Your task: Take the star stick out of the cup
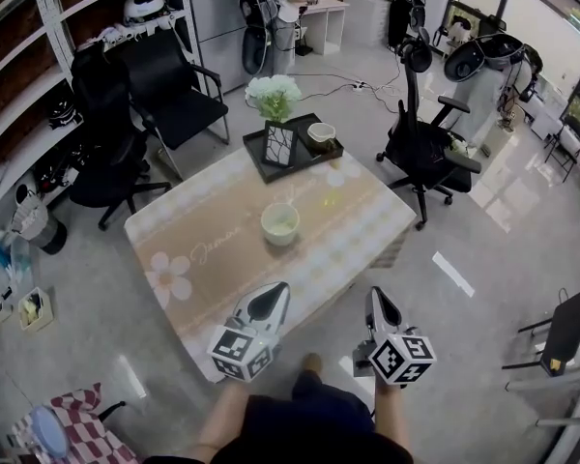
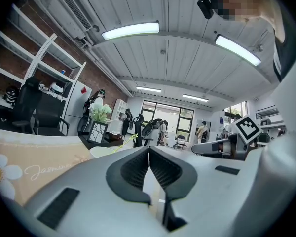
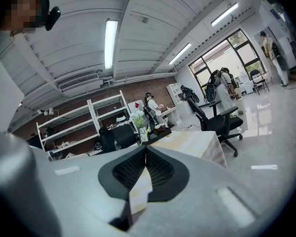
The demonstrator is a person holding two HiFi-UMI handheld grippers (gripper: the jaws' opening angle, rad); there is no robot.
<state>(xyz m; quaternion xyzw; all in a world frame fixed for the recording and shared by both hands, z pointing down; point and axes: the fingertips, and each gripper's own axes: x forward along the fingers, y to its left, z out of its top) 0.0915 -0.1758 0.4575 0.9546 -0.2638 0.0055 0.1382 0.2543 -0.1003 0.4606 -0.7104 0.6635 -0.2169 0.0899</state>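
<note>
A pale green cup (image 1: pixel 279 223) stands near the middle of the table (image 1: pixel 203 259). A thin yellow-green star stick (image 2: pixel 122 142) leans out of it; in the left gripper view the cup (image 2: pixel 101 151) shows just over the jaws. Both grippers hover short of the table's near edge, well apart from the cup. My left gripper (image 1: pixel 274 296) is shut with nothing in it, its ribbed pads meeting. My right gripper (image 1: pixel 378 302) is also shut and empty, off the table's right corner. The left gripper (image 2: pixel 149 150) and the right gripper (image 3: pixel 145 150) each show closed jaws in their own view.
A black tray (image 1: pixel 259 162) at the table's far end holds a vase of white flowers (image 1: pixel 274 97) and a small bowl (image 1: pixel 321 134). Black chairs (image 1: pixel 174 95) stand at the far left, an office chair (image 1: pixel 420 148) at the right. Shelves line the left wall.
</note>
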